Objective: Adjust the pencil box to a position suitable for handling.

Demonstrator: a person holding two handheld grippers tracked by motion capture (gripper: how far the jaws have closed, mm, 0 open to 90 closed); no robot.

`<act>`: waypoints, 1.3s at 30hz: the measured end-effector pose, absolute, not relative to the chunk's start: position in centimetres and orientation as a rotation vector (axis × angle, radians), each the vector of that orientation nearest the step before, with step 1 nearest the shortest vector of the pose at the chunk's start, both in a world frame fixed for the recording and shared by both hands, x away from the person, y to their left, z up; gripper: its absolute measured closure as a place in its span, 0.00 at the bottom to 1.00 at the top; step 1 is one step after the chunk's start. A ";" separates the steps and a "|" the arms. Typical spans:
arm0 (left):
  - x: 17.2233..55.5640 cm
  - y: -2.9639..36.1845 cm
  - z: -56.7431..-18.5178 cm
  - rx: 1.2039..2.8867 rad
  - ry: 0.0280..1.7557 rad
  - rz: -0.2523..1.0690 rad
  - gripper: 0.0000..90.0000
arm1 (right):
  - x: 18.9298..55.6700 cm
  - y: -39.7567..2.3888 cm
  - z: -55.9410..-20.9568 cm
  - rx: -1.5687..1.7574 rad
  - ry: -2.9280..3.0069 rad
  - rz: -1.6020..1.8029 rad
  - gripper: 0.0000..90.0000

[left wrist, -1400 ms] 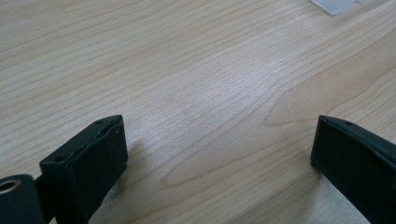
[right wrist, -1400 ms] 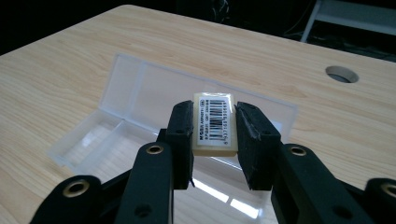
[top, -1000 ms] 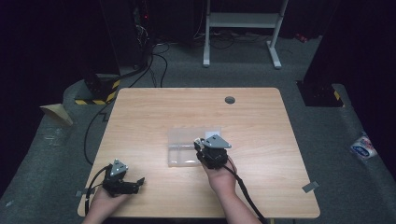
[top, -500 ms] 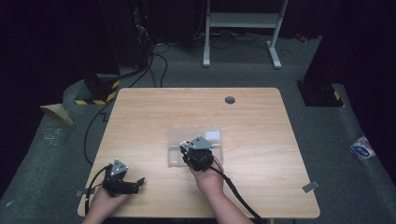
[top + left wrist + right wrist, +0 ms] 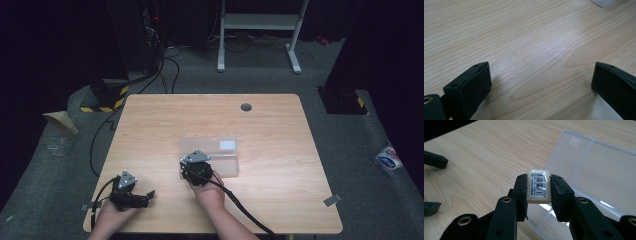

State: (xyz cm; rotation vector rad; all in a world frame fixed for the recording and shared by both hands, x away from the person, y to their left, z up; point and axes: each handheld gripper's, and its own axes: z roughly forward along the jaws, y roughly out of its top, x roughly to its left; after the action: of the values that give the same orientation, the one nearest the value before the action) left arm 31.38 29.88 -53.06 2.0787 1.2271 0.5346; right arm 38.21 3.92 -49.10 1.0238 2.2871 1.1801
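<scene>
Eraser [image 5: 538, 186]: small cream block, barcode label under clear wrap, clamped in right gripper [image 5: 538, 192] beside clear plastic box [image 5: 599, 167]; left gripper [image 5: 541, 82] jaws apart, empty.

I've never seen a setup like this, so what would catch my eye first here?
Probably the small cream block with a barcode label, clamped between the black jaws of the right gripper just above a clear plastic case lying open mid-table. Near the table's front left corner, the left gripper rests with jaws wide apart on bare wood.
</scene>
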 end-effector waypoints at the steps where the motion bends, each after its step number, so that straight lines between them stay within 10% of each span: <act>1: 31.4 29.9 -53.1 2.079 1.227 0.535 0.03 | 38.4 4.0 -49.4 1.044 2.290 1.178 0.75; 39: 31.4 29.8 -53.1 2.076 1.229 0.530 0.03 | 39.2 3.9 -50.2 1.079 2.294 1.162 0.66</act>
State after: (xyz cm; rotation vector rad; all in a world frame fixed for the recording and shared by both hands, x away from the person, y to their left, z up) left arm 31.37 29.84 -53.08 2.0760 1.2289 0.5298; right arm 39.16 3.94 -50.18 1.0785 2.2941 1.1617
